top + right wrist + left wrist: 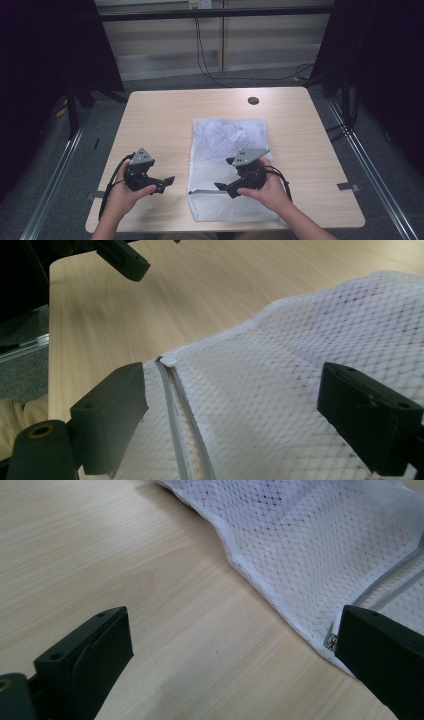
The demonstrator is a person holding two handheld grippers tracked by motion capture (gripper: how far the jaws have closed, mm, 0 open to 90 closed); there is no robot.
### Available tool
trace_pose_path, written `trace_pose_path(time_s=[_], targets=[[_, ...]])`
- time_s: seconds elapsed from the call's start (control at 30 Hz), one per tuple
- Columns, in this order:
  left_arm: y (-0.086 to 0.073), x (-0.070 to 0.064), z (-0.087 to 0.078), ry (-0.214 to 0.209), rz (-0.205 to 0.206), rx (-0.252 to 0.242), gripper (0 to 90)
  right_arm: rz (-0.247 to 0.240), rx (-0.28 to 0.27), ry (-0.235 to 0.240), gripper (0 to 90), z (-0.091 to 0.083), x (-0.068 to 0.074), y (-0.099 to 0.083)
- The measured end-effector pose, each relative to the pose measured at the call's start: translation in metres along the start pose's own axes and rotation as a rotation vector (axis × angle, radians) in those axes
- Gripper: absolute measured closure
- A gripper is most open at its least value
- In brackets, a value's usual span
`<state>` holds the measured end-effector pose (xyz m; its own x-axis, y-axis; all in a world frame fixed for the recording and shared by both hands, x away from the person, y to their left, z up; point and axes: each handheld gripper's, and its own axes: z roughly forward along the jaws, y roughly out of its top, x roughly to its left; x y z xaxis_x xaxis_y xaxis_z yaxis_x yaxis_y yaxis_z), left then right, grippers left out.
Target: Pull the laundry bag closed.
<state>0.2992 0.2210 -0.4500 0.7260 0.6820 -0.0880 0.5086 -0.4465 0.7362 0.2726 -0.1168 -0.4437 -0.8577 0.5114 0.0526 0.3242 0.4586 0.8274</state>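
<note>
On the light wooden table [160, 120] in front of me lies a white mesh laundry bag [230, 135], flat and roughly rectangular, its long side running away from me. It sits right of the table's middle, with its near end close to my edge of the table. A grey zipper [175, 405] crosses the bag near that end, and its small white end piece [167, 361] rests at the bag's left edge.

I hold my right gripper [225, 187] over the near part of the bag, pointing to my left, along the zipper line. Its jaws stand wide apart with nothing between them but the mesh below; in the right gripper view one jaw sits over the zipper side and the other over plain mesh. I cannot tell whether the jaws touch the fabric.

I hold my left gripper [167, 182] over bare wood just left of the bag, pointing toward it. Its jaws are also spread wide and hold nothing. In the left gripper view the bag's hemmed left edge [260, 585] runs diagonally across the wood, and the zipper's end shows beside the jaw nearer the bag.

Farther away, near the table's far edge, is a small dark round disc [253, 100]. Beyond the table, black cables [205, 55] hang down to a grey floor.
</note>
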Motion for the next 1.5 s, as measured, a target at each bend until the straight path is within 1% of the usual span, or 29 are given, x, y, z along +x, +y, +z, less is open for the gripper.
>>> trace_pose_path(time_s=[0.13,0.27,0.3,0.37,0.5,0.63,0.7,0.83,0.87,0.9,1.07,1.13,1.27,1.3,1.33,1.37,1.5], targets=[[0.0,0.0,0.0,0.004,0.002,-0.001,1.4,-0.007,0.001,0.016,12.6,0.008,0.004,0.003],[0.0,0.0,0.0,-0.002,-0.001,0.0,1.4,-0.006,0.003,0.026,13.0,0.014,0.006,0.005],[0.0,0.0,0.0,0.003,0.0,0.0,1.4,-0.006,0.003,0.026,13.0,0.014,0.006,0.005],[0.0,0.0,0.0,0.003,0.0,0.001,1.4,-0.011,0.003,0.039,14.0,0.017,0.008,0.007],[0.0,0.0,0.0,0.005,0.0,0.002,1.4,-0.009,0.011,0.039,14.3,0.021,0.01,0.008],[0.0,0.001,0.0,0.009,0.009,0.004,1.4,-0.025,0.007,0.06,16.3,0.027,0.014,0.011],[0.0,0.001,0.0,0.007,0.01,0.005,1.4,-0.026,0.012,0.061,18.1,0.028,0.015,0.011],[-0.001,0.002,0.0,0.01,0.002,0.004,1.7,-0.022,0.017,0.064,19.9,0.033,0.017,0.013],[-0.001,0.002,0.0,0.011,0.002,0.005,1.7,-0.023,0.013,0.067,20.7,0.035,0.017,0.013],[-0.001,0.002,0.0,0.011,0.001,0.005,1.7,-0.022,0.005,0.071,23.6,0.037,0.017,0.014],[-0.001,0.002,0.0,0.01,-0.002,0.004,1.7,-0.024,0.003,0.08,26.0,0.041,0.019,0.016],[-0.001,0.003,0.0,0.012,0.004,0.008,1.7,-0.029,0.01,0.084,27.2,0.043,0.02,0.016],[-0.002,0.003,0.0,0.007,-0.004,0.007,1.7,-0.032,0.019,0.099,29.2,0.049,0.021,0.016],[-0.002,0.003,0.0,0.013,-0.004,0.006,1.7,-0.032,0.019,0.099,29.2,0.049,0.021,0.016],[-0.002,0.003,0.0,0.011,-0.005,0.007,1.7,-0.035,0.023,0.104,31.9,0.05,0.021,0.016],[-0.002,0.003,0.0,0.004,-0.007,0.006,1.7,-0.04,0.025,0.105,32.2,0.051,0.021,0.016],[-0.002,0.004,0.0,0.003,-0.01,0.008,1.7,-0.042,0.029,0.107,33.6,0.052,0.02,0.016]])
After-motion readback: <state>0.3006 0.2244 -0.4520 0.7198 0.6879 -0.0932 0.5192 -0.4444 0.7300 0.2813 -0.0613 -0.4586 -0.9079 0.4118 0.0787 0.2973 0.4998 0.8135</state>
